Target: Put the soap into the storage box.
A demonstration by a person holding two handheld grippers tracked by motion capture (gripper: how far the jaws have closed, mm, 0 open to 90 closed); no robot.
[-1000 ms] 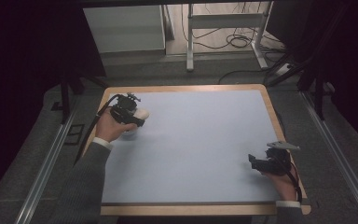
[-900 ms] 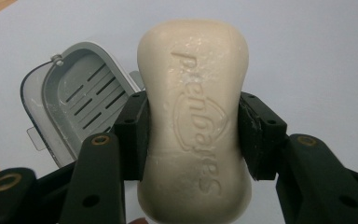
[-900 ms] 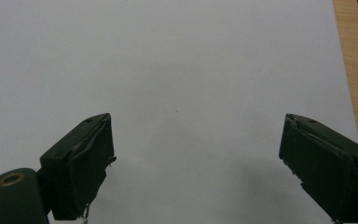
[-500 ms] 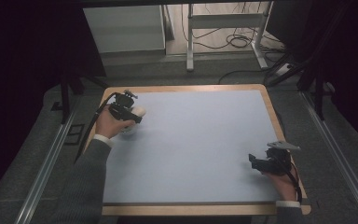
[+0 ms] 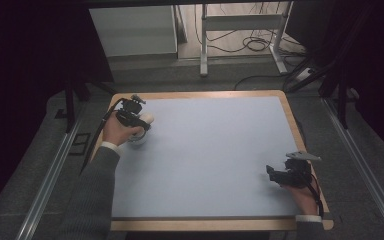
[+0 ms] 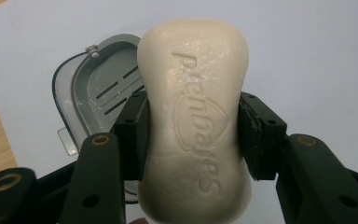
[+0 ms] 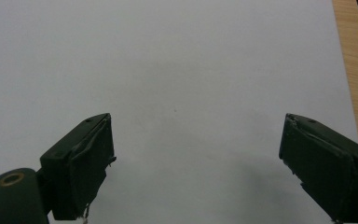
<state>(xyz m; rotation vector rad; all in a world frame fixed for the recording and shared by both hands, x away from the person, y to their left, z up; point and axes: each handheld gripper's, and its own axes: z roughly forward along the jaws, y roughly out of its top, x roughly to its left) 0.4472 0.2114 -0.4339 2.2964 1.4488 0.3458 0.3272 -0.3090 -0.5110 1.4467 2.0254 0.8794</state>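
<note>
So we've got the bar of soap [image 6: 196, 121] pinched across its narrow waist in the left gripper [image 6: 193, 135], jaws clamped on both long sides, and the soap dish [image 6: 100, 93] sits on the surface right below and a bit off to one side in the left gripper view. In the high view this is all happening near the far left corner of the blue surface [image 5: 215, 150].

Our take on doing this bit well: line the bar's long axis up with the dish's, get it centred over the slotted tray, lower until it's nearly touching, then let go. Soap is slick, so no twisting mid-air.

Pose-wise, the left hand [image 5: 120, 131] reaches forward with the gripper tipped downward. The right gripper [image 7: 196, 154] rests near the right edge, jaws spread wide with nothing between them.
</note>
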